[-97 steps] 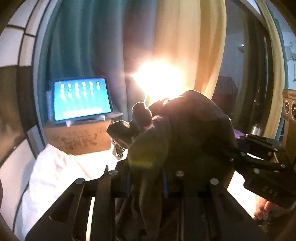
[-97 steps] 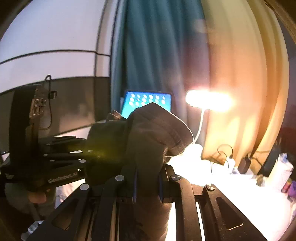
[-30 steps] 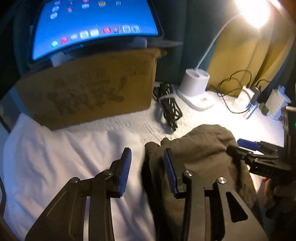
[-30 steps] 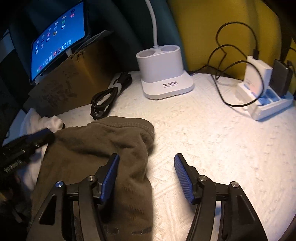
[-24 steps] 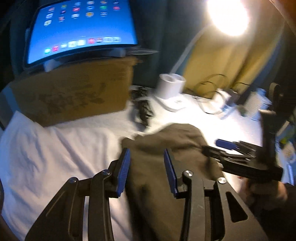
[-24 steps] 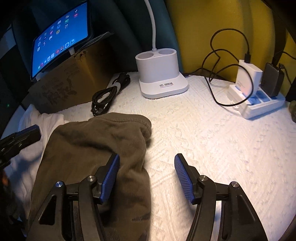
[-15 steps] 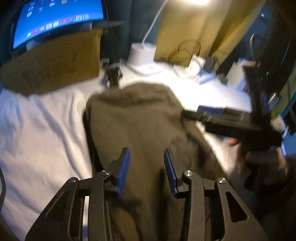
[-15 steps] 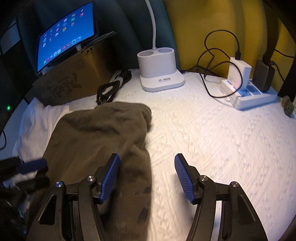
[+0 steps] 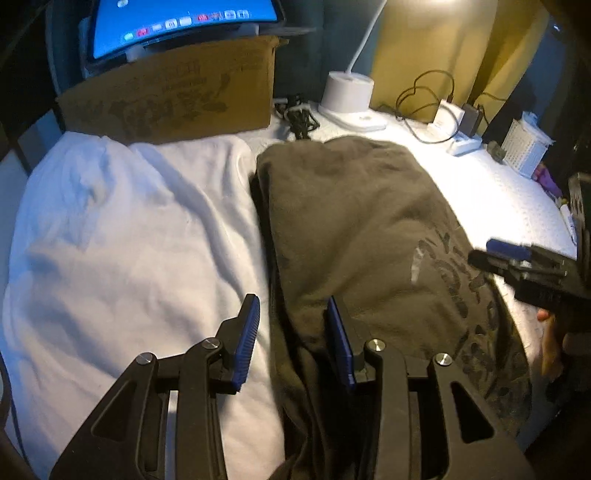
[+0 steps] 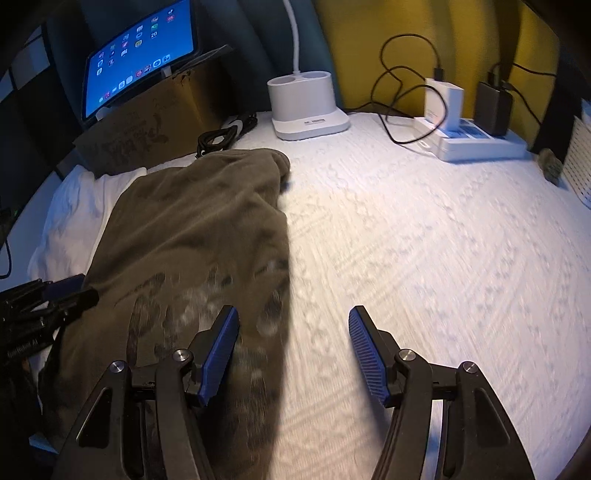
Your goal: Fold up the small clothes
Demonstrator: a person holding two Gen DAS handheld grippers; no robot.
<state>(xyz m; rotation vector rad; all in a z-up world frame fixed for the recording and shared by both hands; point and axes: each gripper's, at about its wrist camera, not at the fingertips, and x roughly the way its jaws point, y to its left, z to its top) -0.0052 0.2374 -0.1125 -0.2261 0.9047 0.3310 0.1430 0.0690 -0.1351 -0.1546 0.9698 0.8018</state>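
A dark olive garment [image 9: 369, 229] with a faded print lies flat and lengthwise on the white textured surface [image 10: 424, 240]. My left gripper [image 9: 295, 339] is open over the garment's near left edge, and a strip of that edge lies loosely between its blue pads. The right wrist view shows the same garment [image 10: 192, 229]. My right gripper [image 10: 293, 347] is open over its near right edge, with the left pad above the cloth and the right pad above bare surface. Each gripper appears in the other's view: right gripper [image 9: 517, 262], left gripper [image 10: 48, 299].
A white cloth [image 9: 129, 240] lies left of the garment. Behind stand a cardboard box [image 9: 177, 96] bearing a lit tablet [image 9: 177, 18], a black cable coil [image 9: 299, 118], a white lamp base [image 10: 306, 99], a power strip with chargers [image 10: 476, 140] and a white basket [image 9: 524, 144].
About three seconds ago both grippers held the garment bunched up in the air. It now lies flat, released, and both open grippers have drawn back along it toward its near end.
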